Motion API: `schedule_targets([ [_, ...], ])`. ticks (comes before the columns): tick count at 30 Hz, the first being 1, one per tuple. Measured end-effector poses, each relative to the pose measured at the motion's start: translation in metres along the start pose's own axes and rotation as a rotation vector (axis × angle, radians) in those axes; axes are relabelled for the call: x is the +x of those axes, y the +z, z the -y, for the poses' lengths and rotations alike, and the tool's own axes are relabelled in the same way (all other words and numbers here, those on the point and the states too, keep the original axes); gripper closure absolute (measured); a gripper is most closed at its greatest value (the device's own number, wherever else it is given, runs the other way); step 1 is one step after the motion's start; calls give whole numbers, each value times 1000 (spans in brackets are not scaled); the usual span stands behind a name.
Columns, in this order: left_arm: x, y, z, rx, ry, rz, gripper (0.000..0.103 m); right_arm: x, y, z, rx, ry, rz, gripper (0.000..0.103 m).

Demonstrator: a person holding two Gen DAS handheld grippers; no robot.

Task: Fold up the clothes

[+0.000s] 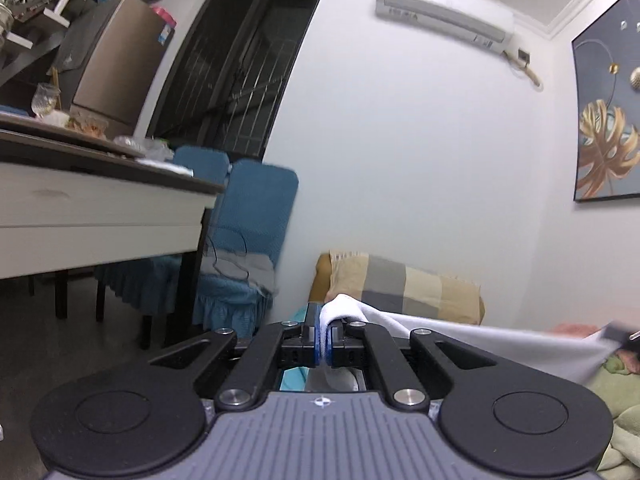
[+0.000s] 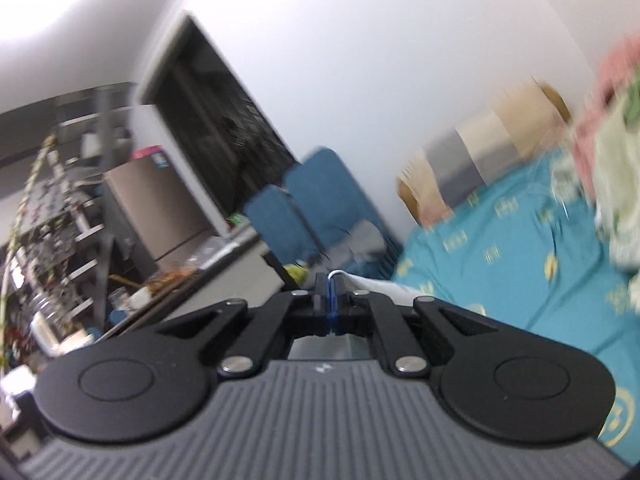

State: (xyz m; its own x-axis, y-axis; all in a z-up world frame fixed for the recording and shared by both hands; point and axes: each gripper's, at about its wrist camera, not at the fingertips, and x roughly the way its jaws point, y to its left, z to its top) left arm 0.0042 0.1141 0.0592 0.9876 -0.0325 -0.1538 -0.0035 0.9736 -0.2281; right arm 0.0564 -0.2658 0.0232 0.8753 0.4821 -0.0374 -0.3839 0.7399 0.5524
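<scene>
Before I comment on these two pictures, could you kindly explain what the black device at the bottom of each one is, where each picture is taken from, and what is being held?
There is no robot arm here: a person carries a hand-held two-finger gripper in each hand, and each has a wide-angle camera looking forward along its fingers. One picture is the left gripper's view, the other the right gripper's.

The left gripper is shut on a bunched edge of a white garment, which stretches away to the right, to where a dark part, probably the other gripper, pinches it. The right gripper is also shut, with a thin white edge of cloth pinched between its pads.

Below lies a bed with a teal sheet, a checked pillow at the wall, and a crumpled green and pink blanket. The right view is blurred.
</scene>
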Motion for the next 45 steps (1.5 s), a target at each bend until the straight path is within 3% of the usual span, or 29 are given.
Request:
schedule_targets([
  [6, 77, -18, 28, 144, 83, -176, 100, 11, 19, 13, -39, 11, -39, 99],
  [11, 154, -68, 33, 235, 152, -387, 99, 58, -8, 70, 101, -57, -172, 99],
  [16, 218, -112, 19, 260, 203, -556, 98, 99, -41, 118, 218, -107, -303, 98],
  [20, 238, -119, 8, 244, 196, -612, 94, 117, -51, 143, 310, -113, -330, 97],
  [25, 223, -101, 3, 186, 176, -554, 72, 117, -55, 155, 380, -130, -329, 92],
  [26, 216, -96, 3, 165, 171, -546, 68, 115, -55, 155, 391, -124, -324, 85],
  [28, 197, -86, 3, 124, 153, -530, 54, 111, -54, 153, 407, -106, -307, 62],
  [29, 186, -82, 5, 109, 146, -522, 51, 109, -54, 151, 407, -97, -298, 46],
  [30, 173, -78, 7, 98, 140, -515, 46, 107, -53, 149, 408, -89, -289, 39],
  [33, 140, -74, 10, 89, 120, -511, 35, 98, -51, 141, 377, -106, -278, 39],
  [37, 121, -77, 6, 69, 159, -563, 35, 85, -50, 135, 351, -163, -277, 39],
  [41, 137, -96, -26, -129, 231, -702, 40, 76, -57, 125, 299, -199, -315, 39],
  [45, 160, -116, -57, -322, 304, -740, 45, 75, -66, 108, 226, -202, -359, 39],
])
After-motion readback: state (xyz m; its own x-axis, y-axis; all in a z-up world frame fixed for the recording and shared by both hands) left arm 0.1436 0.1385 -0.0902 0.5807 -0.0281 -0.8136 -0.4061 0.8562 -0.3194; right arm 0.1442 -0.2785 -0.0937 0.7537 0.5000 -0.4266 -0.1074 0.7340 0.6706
